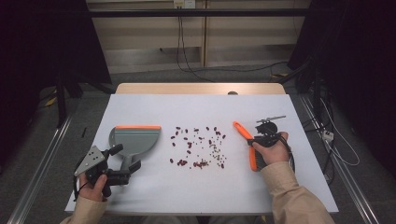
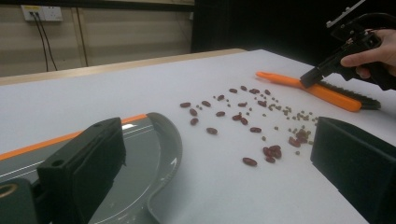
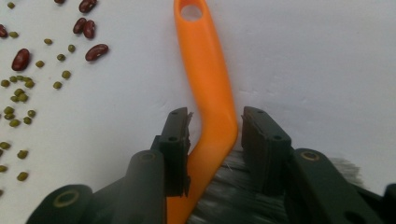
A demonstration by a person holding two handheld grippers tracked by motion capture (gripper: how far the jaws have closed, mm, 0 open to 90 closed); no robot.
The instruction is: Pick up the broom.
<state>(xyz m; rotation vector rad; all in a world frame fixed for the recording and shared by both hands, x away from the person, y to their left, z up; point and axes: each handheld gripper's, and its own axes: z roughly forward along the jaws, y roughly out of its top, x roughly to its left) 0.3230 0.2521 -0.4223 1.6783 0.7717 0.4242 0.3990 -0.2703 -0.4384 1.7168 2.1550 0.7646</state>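
The left gripper [image 1: 122, 163] stands with jaws wide beside the grey plastic dustpan [image 1: 133, 139] with its orange lip. Red and green beans [image 1: 198, 147] lie scattered mid-table. The right gripper [image 3: 215, 135] straddles the orange-handled brush [image 3: 205, 84]; its left pad seems to touch, the other apart.

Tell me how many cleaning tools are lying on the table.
2: a grey dustpan at the left by the left gripper, and an orange brush at the right between the right gripper's jaws.
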